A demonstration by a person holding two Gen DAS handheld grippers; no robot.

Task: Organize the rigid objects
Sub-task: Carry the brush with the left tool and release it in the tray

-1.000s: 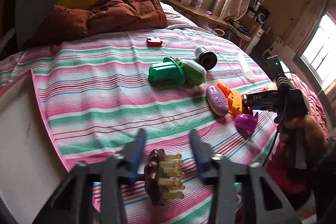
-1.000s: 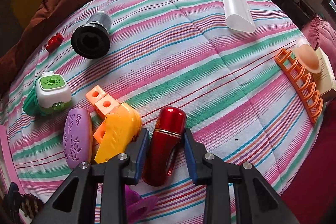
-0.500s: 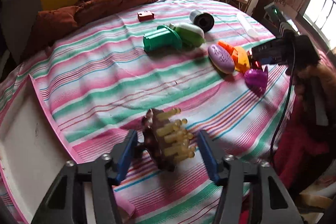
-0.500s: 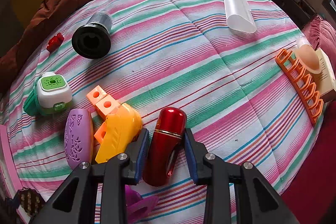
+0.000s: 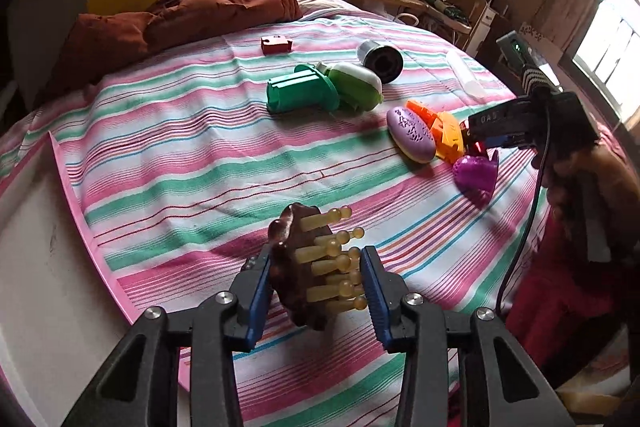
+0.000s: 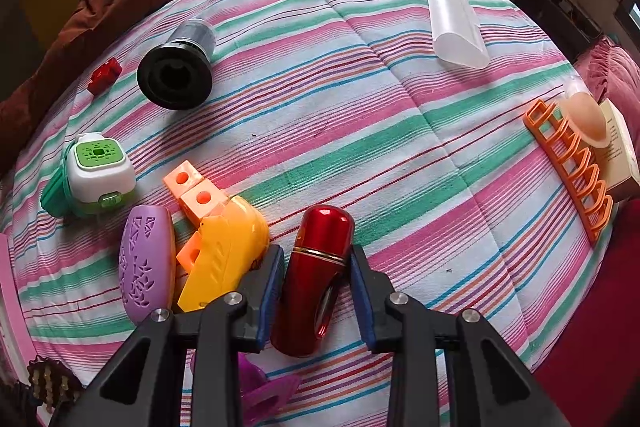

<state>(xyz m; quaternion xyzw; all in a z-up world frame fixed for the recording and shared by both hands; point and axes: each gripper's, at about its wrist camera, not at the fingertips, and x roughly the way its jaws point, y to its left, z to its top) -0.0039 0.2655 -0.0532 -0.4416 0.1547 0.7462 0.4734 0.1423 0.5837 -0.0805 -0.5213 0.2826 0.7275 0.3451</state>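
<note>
A: The left gripper (image 5: 318, 277) has its jaws closing on the dark brown scalp brush with amber rubber prongs (image 5: 310, 267); the left wrist view shows the blue pads at both its sides, near the front edge of the striped pink, green and white bedspread (image 5: 180, 155).

B: The right wrist view catches only a corner of that brush, low on the left. It shows the right gripper (image 6: 316, 283) held narrow around the glossy red metal capsule-shaped case (image 6: 316, 275), pads against both flanks, the case lying on the bedspread.

A: From the left wrist view, the case is only a red glint under that gripper. The yellow and orange plastic toy (image 6: 220, 247) and the lilac oval patterned pod (image 6: 146, 263) lie just beside it.

B: Only the right wrist view shows the orange plastic rack of loops (image 6: 572, 167) at the bed's right edge, and the frosted white half-round cover (image 6: 454, 23) plainly.

A: The folded rust-brown quilt (image 5: 192, 11) fills more of the left wrist view
</note>
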